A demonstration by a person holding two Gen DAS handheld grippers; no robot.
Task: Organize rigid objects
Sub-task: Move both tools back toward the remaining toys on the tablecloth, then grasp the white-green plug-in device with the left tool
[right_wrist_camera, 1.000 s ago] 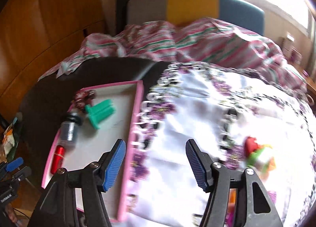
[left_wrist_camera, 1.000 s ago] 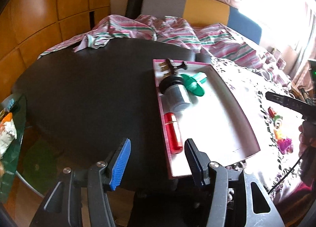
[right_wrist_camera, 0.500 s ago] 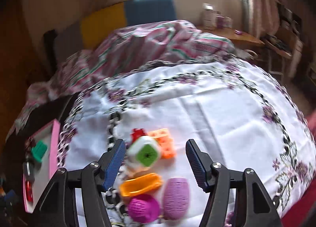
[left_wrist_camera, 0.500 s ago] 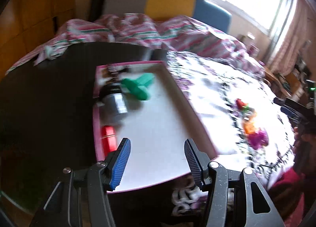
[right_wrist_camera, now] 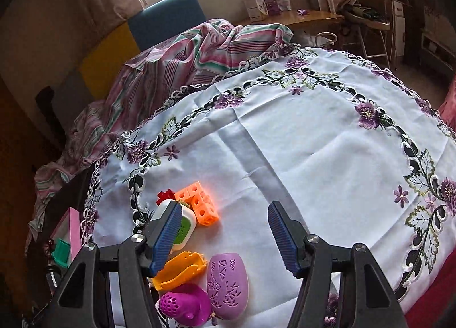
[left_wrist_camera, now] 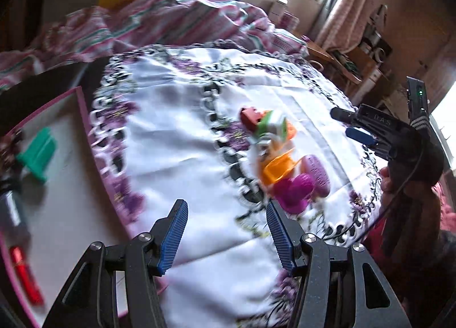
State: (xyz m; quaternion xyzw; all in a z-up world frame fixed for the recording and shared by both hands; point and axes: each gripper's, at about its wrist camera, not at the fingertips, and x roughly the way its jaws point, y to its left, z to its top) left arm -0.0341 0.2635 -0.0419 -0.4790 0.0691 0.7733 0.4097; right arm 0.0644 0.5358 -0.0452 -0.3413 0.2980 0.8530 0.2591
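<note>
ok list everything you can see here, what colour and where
tray: 1, pink rim, left of the cloth
green piece: 1, in the tray
red tube: 1, tray's near end
cloth: 1, white with purple flowers, over the table
orange block: 1, on the cloth
cube: 1, white and green, beside the block
orange scoop: 1, near the cube
purple oval: 1, right of the scoop
magenta cup: 1, nearest
striped sheet: 1, pink and green, behind
left gripper: open, empty
right gripper: open, empty
</note>
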